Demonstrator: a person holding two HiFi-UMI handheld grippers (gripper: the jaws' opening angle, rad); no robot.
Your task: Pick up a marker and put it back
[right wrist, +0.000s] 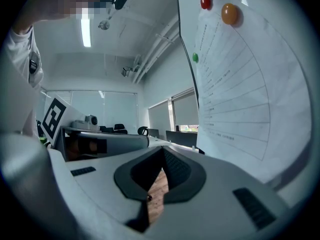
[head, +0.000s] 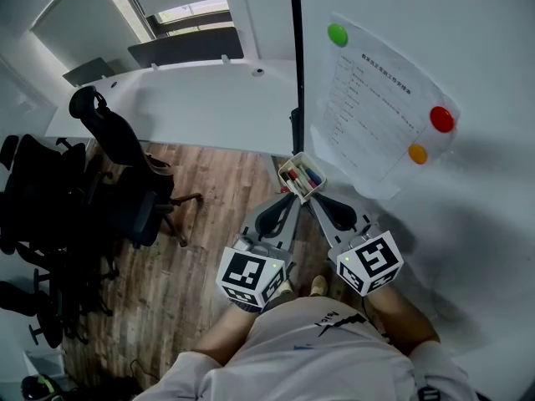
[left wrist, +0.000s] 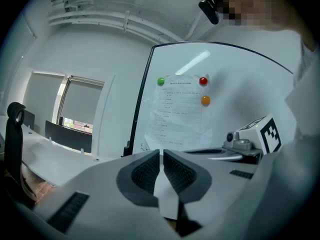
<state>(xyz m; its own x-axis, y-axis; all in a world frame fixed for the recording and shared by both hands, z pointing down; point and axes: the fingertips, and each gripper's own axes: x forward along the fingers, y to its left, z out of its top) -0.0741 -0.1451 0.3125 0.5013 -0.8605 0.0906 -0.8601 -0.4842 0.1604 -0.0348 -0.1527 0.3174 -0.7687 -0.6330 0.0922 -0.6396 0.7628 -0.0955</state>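
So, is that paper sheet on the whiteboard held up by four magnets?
No, only three sit on the sheet: a green magnet, a red magnet and an orange magnet.

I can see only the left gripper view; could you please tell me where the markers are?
Observer: The head view shows the markers in a small tray on the whiteboard, just ahead of the left gripper.
Operator: Is the right gripper holding one?
Observer: No; the right gripper view shows its jaws together, with only wooden floor behind them.
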